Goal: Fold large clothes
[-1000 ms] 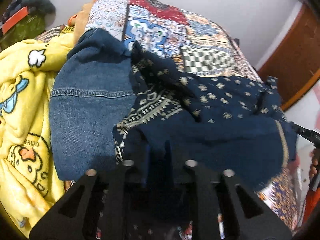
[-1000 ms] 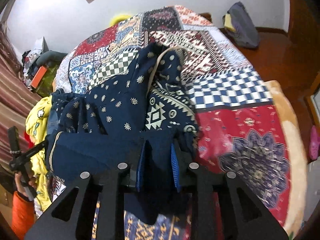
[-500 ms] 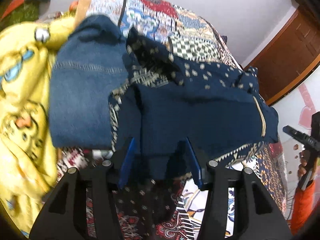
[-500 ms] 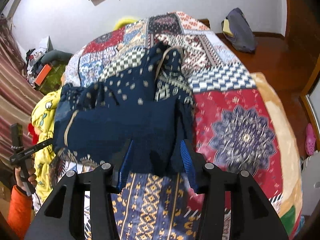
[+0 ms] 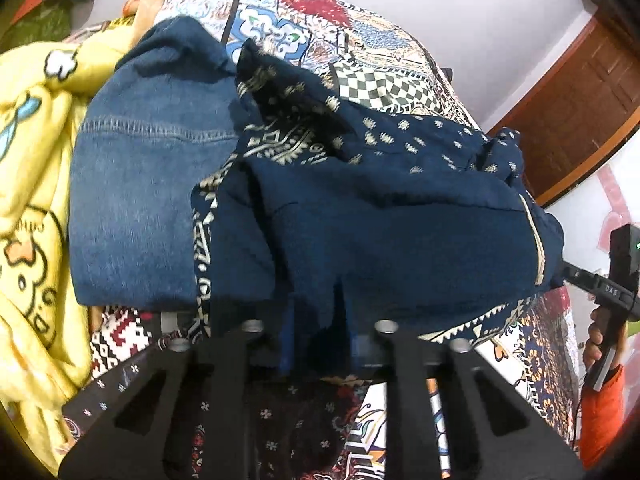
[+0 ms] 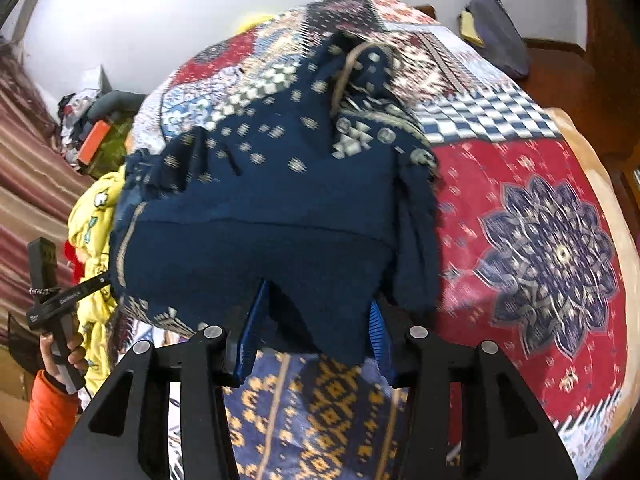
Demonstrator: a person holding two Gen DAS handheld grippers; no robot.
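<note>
A navy garment (image 5: 400, 220) with cream patterned trim lies bunched on the patchwork bedspread (image 5: 304, 4). Its near edge faces me. My left gripper (image 5: 316, 308) is at that edge near the garment's left end, its jaws closing tight on a fold of the navy cloth. In the right wrist view the same garment (image 6: 260, 220) spreads ahead. My right gripper (image 6: 316, 308) is at the edge's right end. Its blue pads (image 6: 254, 320) are closing on a thicker bunch of cloth, and a flap hangs down between them.
A folded denim piece (image 5: 140, 180) lies to the left of the navy garment, partly under it. A yellow cartoon blanket (image 5: 28, 200) is heaped beyond that. The person's hand (image 5: 596, 344) in an orange sleeve shows at the right. A dark bag (image 6: 496, 28) lies on the wooden floor.
Both grippers spread their jaws half a second ago and have narrowed again on the navy cloth. Both drew back toward the bed's near edge, showing more bedspread below.
</note>
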